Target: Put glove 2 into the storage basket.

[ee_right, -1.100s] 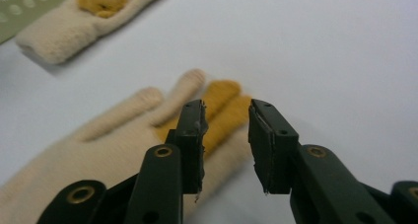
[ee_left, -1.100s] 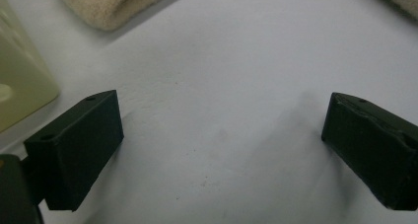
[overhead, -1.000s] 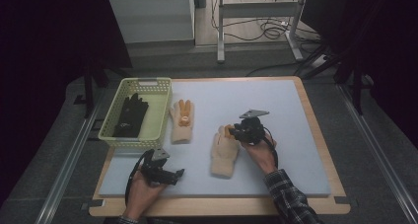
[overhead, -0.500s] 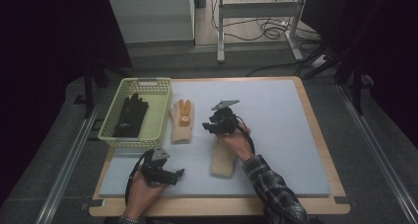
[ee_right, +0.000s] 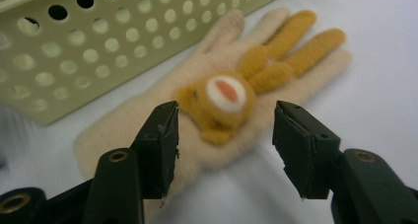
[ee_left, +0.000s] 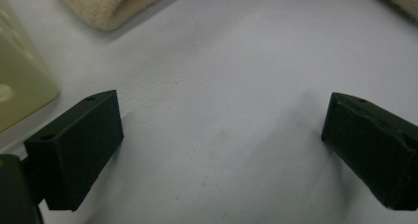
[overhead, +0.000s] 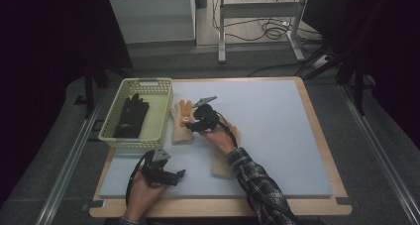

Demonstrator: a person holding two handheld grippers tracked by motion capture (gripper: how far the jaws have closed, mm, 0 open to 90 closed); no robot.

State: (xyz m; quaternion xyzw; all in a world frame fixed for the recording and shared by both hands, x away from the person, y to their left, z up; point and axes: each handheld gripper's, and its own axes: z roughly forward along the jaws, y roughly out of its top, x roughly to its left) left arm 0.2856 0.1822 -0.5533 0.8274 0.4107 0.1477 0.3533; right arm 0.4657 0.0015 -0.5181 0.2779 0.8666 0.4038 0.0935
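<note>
A cream knitted glove with an orange animal figure and orange fingers lies flat beside the green basket. My right gripper hovers over it. In the right gripper view the gripper is open, its jaws have just been opening, and they stand on either side of the animal figure without pressing it. A second cream glove lies partly under the right forearm. A pair of black gloves sits in the basket. My left gripper rests open near the front left, over bare mat.
The pale blue mat covers a wooden-edged table. The basket's perforated wall stands just left of the glove. A glove cuff and the basket's corner lie beyond the left jaws. Table legs and cables stand behind.
My right gripper has moved left from the second glove to above the glove beside the basket, its jaws wider apart. The left hand has stayed put.
</note>
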